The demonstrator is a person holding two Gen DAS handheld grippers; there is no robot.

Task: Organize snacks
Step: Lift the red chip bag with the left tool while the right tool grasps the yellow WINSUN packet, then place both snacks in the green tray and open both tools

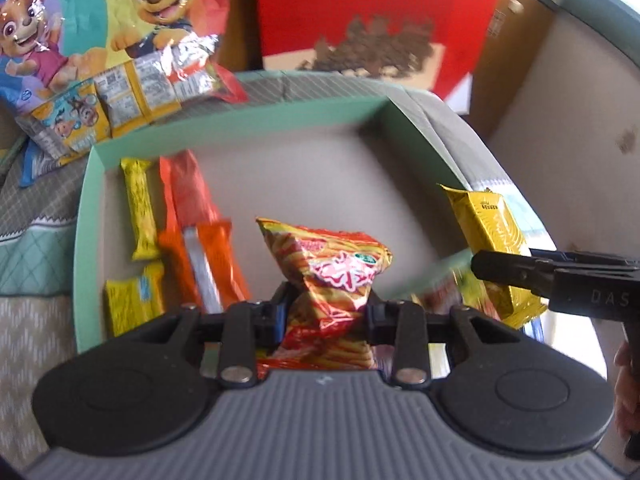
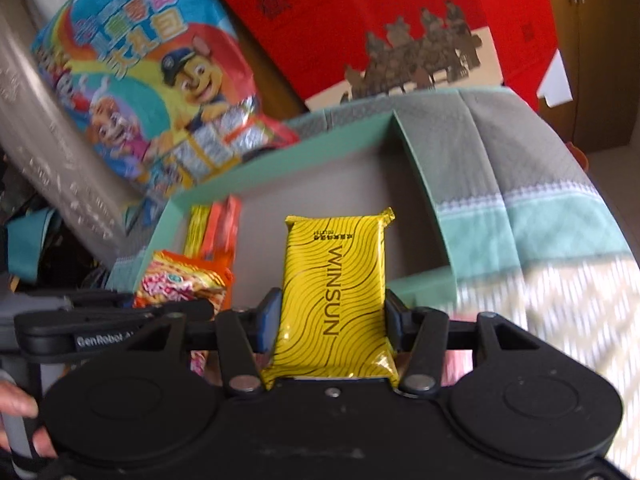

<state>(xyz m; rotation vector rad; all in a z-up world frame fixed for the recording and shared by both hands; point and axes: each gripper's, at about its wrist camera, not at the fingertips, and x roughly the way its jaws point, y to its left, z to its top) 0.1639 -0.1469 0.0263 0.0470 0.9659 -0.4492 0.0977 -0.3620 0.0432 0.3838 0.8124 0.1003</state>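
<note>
A shallow green box with a grey floor lies on a bed; it also shows in the right wrist view. My left gripper is shut on a red-orange chip bag and holds it over the box's near edge. My right gripper is shut on a yellow WINSUN packet above the box's near side; the packet shows at the right of the left wrist view. Yellow bars and orange packets lie in the box's left part.
A cartoon-dog snack bag with small packets spilling out leans behind the box's left corner. A red gift box stands behind. The patterned bedspread drops off to the right. A wooden cabinet stands at far right.
</note>
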